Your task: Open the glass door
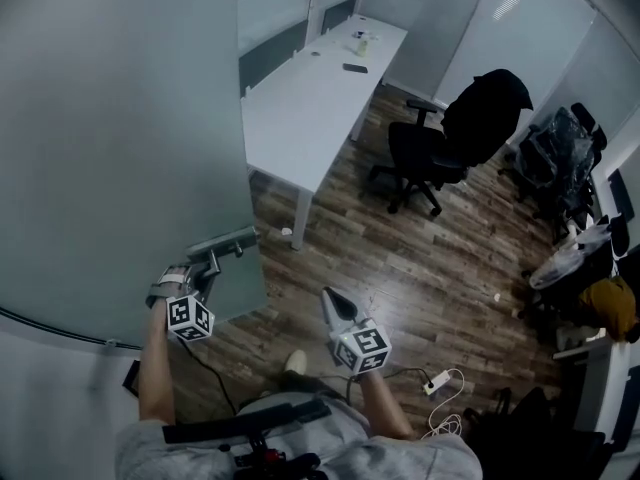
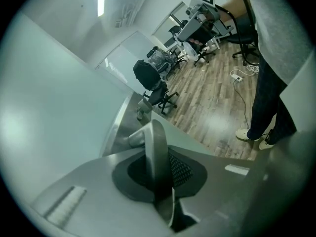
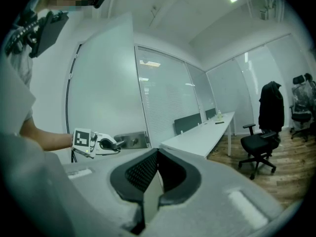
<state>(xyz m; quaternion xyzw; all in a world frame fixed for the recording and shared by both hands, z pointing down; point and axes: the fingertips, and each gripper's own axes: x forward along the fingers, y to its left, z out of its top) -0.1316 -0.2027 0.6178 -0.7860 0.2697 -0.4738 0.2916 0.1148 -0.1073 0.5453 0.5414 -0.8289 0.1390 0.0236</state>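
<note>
The glass door (image 1: 120, 118) is the big, cloudy pane on the left side of the head view. Its metal handle (image 1: 228, 241) sits at the door's free edge, low down. The room shows past that edge, so I think the door is already part way open.

The left gripper (image 1: 205, 265) is at the handle. In the left gripper view its jaws are closed tight on the handle bar (image 2: 154, 152), which runs right between them. It holds on like this so that pulling or pushing the handle makes the whole door swing. The right gripper view shows the same grip from the side (image 3: 107, 143).

The right gripper (image 1: 329, 295) hangs in the air over the wood floor (image 1: 420, 268), well apart from the door. Its jaws are shut together with nothing in them. I think it waits there because one hand is enough for this job.

Farther into the room stands a long white desk (image 1: 300, 98), with a few small things at its far end. A black chair (image 1: 440, 143) stands near the desk's right edge. Both look well out of the door's way.
</note>
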